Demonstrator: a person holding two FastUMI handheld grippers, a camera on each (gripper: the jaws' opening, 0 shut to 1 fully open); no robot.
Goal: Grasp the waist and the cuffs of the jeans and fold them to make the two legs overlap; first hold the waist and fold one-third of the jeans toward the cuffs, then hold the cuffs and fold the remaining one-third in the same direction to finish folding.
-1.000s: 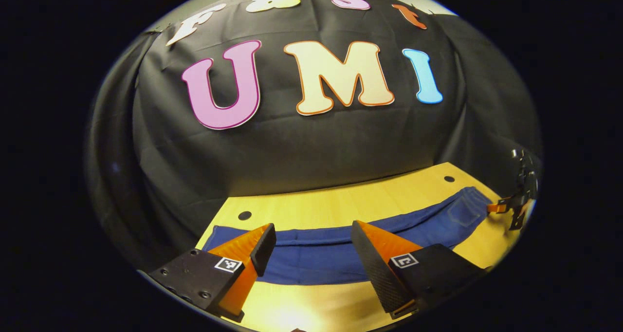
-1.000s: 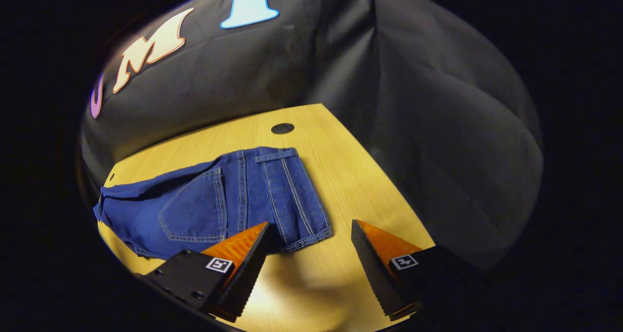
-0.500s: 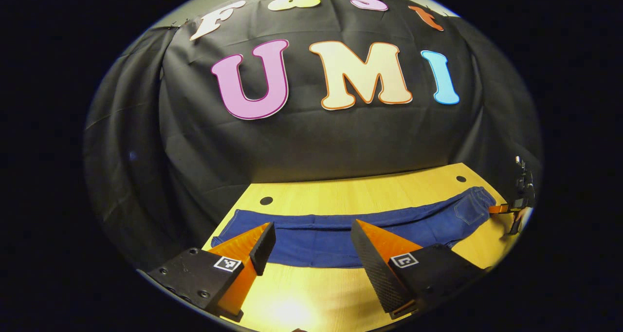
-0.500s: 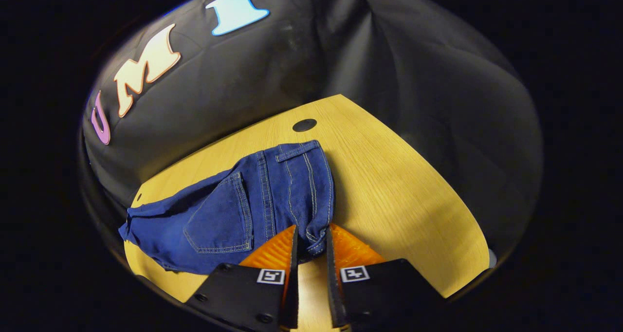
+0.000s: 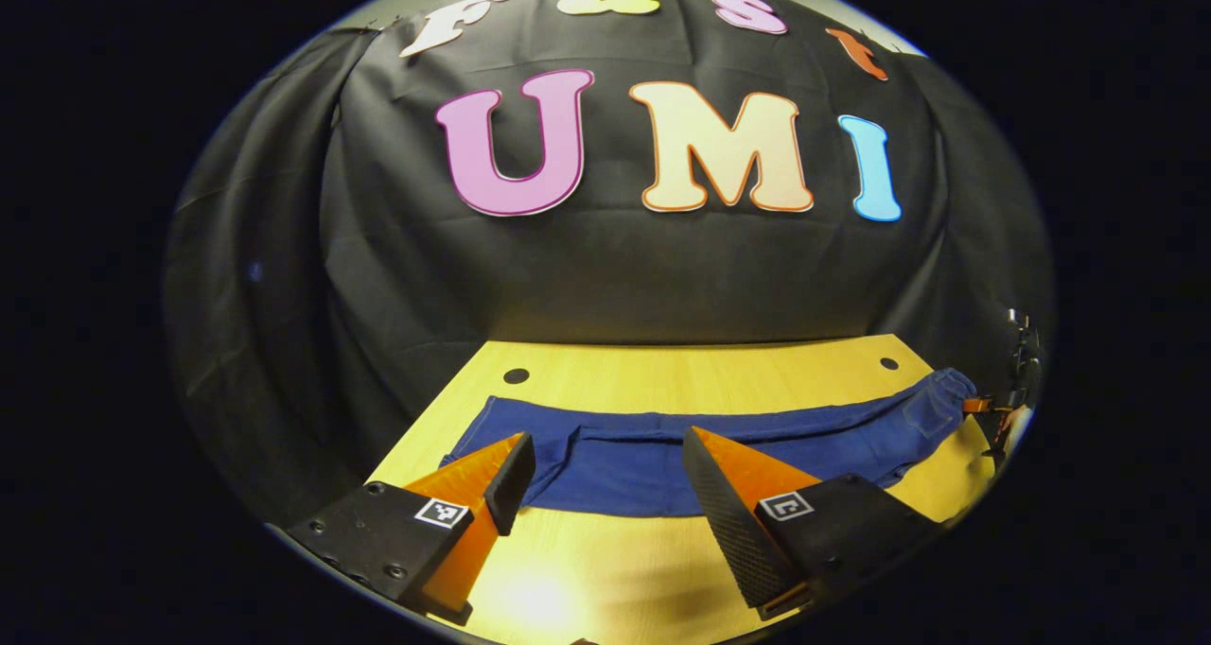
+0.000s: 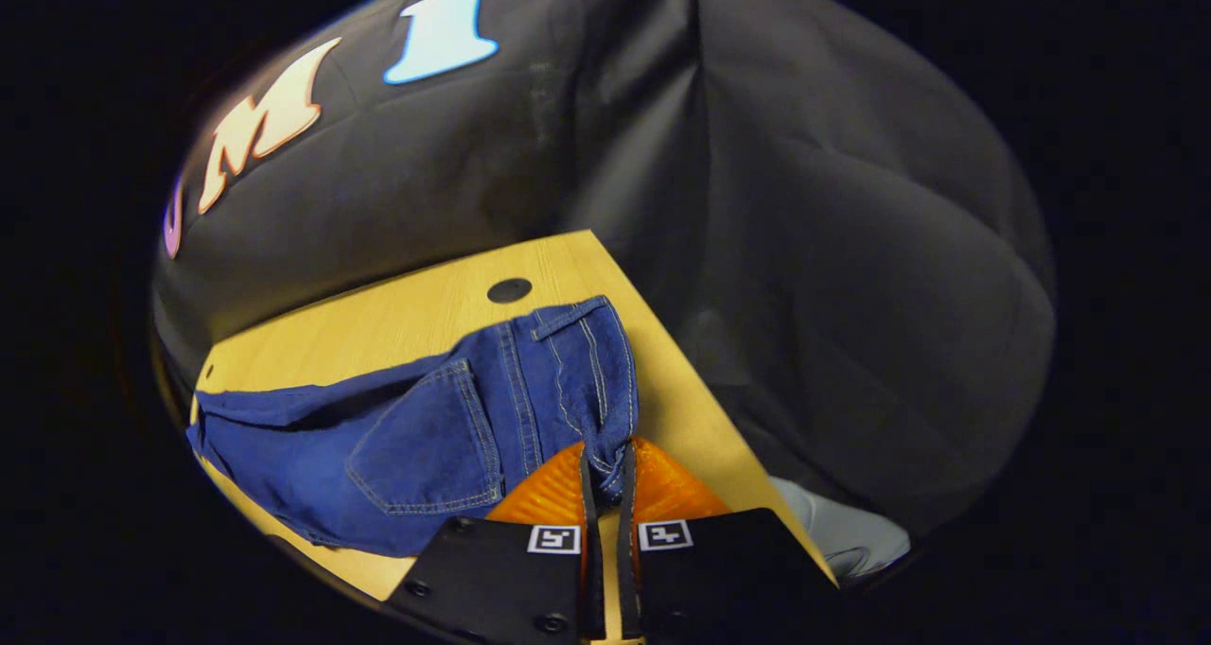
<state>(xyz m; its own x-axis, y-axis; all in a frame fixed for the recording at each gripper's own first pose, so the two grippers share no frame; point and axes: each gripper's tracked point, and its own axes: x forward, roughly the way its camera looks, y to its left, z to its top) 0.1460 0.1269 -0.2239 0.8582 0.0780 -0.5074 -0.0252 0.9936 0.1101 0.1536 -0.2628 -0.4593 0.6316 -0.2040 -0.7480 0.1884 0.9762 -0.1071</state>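
The right tool [image 6: 605, 479] has its two fingers pressed nearly together on the near corner of the waist [image 6: 605, 437] of the jeans [image 6: 426, 437], and the denim bunches into a small fold between them. From that pinch the waistband runs away up the right gripper view toward a dark round hole [image 6: 509, 290] in the yellow wooden surface [image 6: 378, 323]. A back pocket [image 6: 430, 451] with pale stitching lies just left of the fingers. The rest of the garment stretches off to the left across the surface. The surface's right edge slants just beside the waist, with the black cloth wall [image 6: 804, 248] behind it.

The left tool [image 5: 605, 470] is spread wide and holds nothing. Its fingers stand apart over the leg end of the jeans [image 5: 662, 451], whose cuffs [image 5: 492, 437] lie just beyond the finger at the left of that view. Whether the tips touch the cloth I cannot tell. In the left gripper view the jeans lie as a long blue band across the surface [image 5: 681, 380], from the cuffs to the waist [image 5: 937, 390] at the far right, where the right tool [image 5: 979, 405] meets the cloth at the surface's edge. Two dark holes [image 5: 516, 375] sit near the surface's far corners, with bare wood between the jeans and the cloth wall [image 5: 615, 276].
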